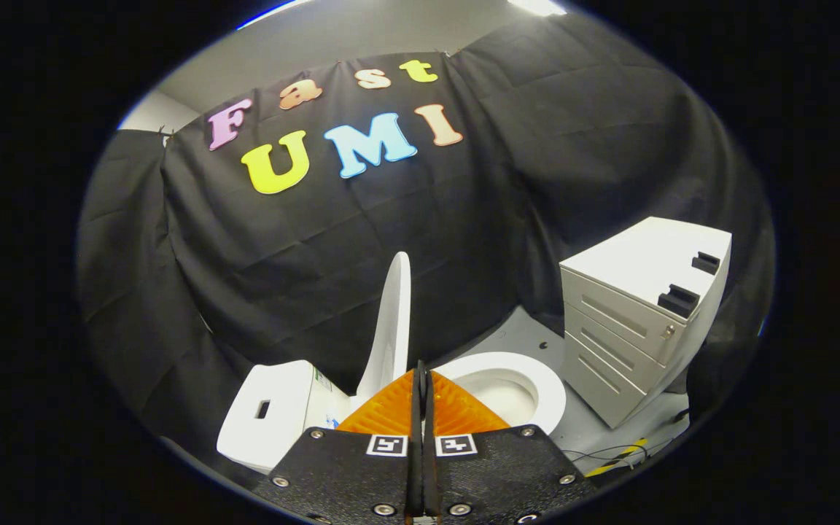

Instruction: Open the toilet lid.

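Now, glossy toilet lid point(393, 321) upright, oval seat point(547, 386) bare, ridged fingers point(383, 415) clenched together — grasping nothing.

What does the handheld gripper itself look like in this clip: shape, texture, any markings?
The gripper has two fingers with ribbed pads that taper to a point. Behind them sit two flat black textured plates, fastened with round silver screws. Each plate carries a small square black-and-white tag near the middle seam. No cables or sleeve are visible on it.
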